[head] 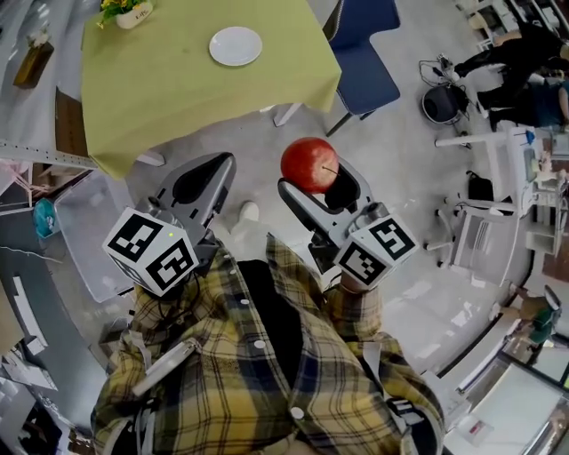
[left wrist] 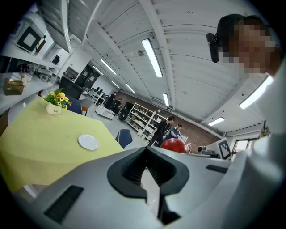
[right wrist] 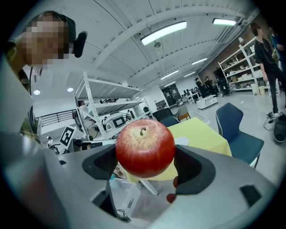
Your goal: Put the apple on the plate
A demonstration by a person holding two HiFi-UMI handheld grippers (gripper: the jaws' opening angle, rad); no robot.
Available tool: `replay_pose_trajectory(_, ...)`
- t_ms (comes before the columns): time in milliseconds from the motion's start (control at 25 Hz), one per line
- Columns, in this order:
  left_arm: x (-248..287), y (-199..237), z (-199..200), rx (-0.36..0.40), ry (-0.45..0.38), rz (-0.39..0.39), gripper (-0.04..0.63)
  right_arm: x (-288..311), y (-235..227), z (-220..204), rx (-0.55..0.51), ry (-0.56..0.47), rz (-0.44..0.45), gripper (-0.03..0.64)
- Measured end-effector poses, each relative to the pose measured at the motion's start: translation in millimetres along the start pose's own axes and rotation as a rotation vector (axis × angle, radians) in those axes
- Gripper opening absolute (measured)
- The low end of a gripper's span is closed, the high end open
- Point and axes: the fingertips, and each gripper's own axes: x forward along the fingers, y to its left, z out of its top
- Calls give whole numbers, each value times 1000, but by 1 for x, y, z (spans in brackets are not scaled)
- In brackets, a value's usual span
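A red apple (head: 309,164) sits between the jaws of my right gripper (head: 313,178), held in the air over the floor in front of the person's plaid shirt. The right gripper view has the apple (right wrist: 145,149) stem-up, filling the jaws of that gripper (right wrist: 146,157). A small white plate (head: 236,45) lies bare on the yellow-green table (head: 160,98) ahead, well beyond both grippers. My left gripper (head: 213,171) hangs left of the apple, jaws together and holding nothing. In the left gripper view the plate (left wrist: 88,142) lies at left and the apple (left wrist: 173,145) peeks over the jaws at right.
A pot of yellow flowers (head: 124,11) stands at the table's far left corner. A blue chair (head: 369,67) is at the table's right side. White racks (head: 498,178) and seated people (head: 524,62) are at the far right. A grey counter (head: 27,53) runs along the left.
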Motion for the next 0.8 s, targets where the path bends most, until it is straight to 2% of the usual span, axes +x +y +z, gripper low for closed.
replay_pose_trajectory(280, 24, 1, -1, -2, -12, 51, 8, 5, -27, 7, -1, 19, 53, 377)
replay_pose_trajectory(480, 32, 16, 5, -7, -20, 81, 8, 21, -37, 8, -8, 40, 72, 377)
replay_pose_trajectory(800, 55, 56, 30, -11, -33, 68, 8, 63, -54, 21, -13, 47, 53, 377)
